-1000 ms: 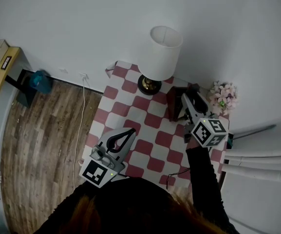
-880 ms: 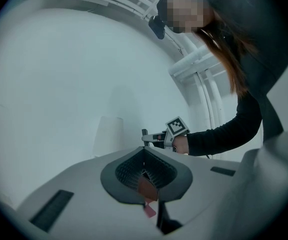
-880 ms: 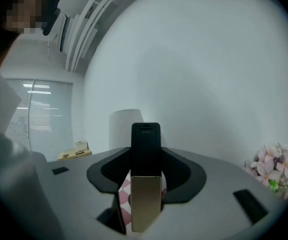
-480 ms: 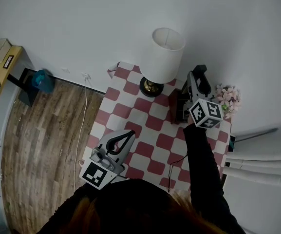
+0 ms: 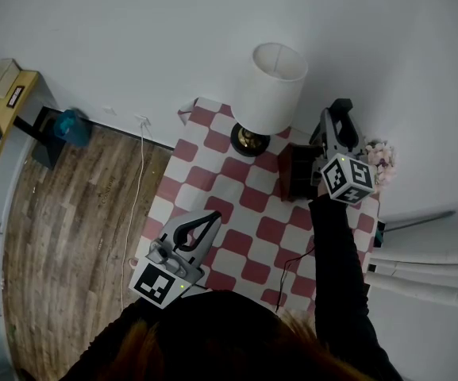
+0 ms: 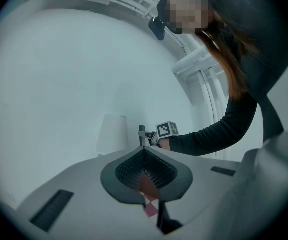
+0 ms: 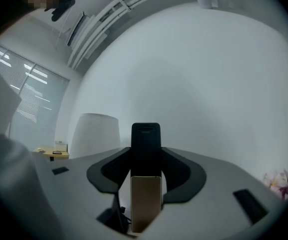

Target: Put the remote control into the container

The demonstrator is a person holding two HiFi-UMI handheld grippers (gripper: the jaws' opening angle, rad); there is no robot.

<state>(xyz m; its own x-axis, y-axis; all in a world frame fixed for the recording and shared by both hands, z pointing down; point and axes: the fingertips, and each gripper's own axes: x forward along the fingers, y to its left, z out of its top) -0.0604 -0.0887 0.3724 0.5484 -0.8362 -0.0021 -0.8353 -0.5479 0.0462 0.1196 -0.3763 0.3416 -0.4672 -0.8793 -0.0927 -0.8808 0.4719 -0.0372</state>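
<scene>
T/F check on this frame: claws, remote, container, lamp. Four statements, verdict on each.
1. The right claw is clamped on the remote control. True.
2. The remote control lies inside the container. False: it is in the right claw, outside the dark container.
3. The left claw holds nothing. True: its jaws are together with only the checked cloth showing behind them.
4. The lamp lies toppled on the floor. False: it stands upright on the checked table, beside the container.
</scene>
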